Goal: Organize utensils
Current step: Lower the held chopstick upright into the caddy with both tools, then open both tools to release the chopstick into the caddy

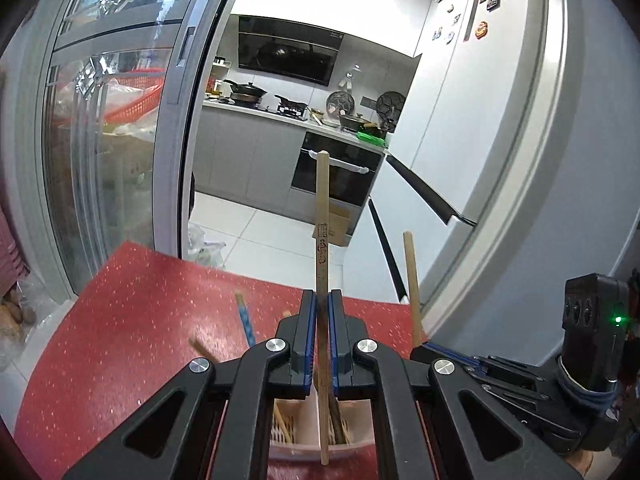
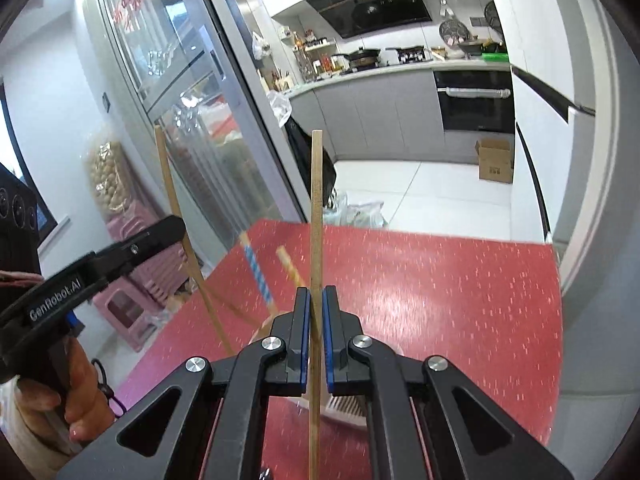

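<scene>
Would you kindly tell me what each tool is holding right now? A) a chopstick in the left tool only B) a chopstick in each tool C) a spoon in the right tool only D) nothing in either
B: the left tool is clamped on a wooden chopstick, and the right tool is clamped on a thinner chopstick, both pointing upward above the red table.
</scene>
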Action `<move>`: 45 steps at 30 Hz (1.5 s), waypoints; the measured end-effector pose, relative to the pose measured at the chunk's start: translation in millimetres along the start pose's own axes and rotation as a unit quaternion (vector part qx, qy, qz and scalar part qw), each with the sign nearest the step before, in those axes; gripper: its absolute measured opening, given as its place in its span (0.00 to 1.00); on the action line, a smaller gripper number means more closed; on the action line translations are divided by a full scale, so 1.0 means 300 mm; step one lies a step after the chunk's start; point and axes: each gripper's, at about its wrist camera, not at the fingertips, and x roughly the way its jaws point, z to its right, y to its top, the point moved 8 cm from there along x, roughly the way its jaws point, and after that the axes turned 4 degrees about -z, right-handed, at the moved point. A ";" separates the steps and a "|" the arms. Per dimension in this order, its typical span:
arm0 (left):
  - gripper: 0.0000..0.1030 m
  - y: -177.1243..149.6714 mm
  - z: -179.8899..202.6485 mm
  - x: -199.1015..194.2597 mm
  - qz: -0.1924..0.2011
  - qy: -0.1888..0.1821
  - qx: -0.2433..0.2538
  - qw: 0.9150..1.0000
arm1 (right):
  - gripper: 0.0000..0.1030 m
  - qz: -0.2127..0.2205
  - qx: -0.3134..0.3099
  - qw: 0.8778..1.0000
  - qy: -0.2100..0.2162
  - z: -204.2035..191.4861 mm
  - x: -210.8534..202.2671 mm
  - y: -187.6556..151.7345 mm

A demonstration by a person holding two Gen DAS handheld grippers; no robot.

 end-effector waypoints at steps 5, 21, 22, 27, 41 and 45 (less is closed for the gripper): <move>0.33 0.021 -0.022 0.083 -0.004 -0.001 -0.010 1.000 | 0.06 0.025 -0.001 1.000 -0.011 0.029 0.071 0.065; 0.33 -0.120 -0.075 0.198 -0.003 0.038 -0.004 0.999 | 0.06 0.067 -0.115 0.989 -0.070 0.006 0.236 -0.013; 0.33 -0.133 -0.078 0.198 -0.005 0.038 -0.005 0.999 | 0.06 0.066 -0.126 0.987 -0.074 0.001 0.242 -0.033; 0.33 -0.196 -0.078 0.198 -0.019 0.050 0.003 0.999 | 0.06 0.058 -0.152 0.984 -0.075 -0.018 0.245 -0.091; 0.33 -0.280 -0.083 0.159 -0.053 0.076 0.029 0.995 | 0.07 0.025 -0.157 0.985 -0.064 -0.051 0.252 -0.142; 0.33 -0.308 -0.093 0.107 -0.058 0.079 0.029 0.995 | 0.13 0.007 -0.158 0.986 -0.059 -0.056 0.258 -0.146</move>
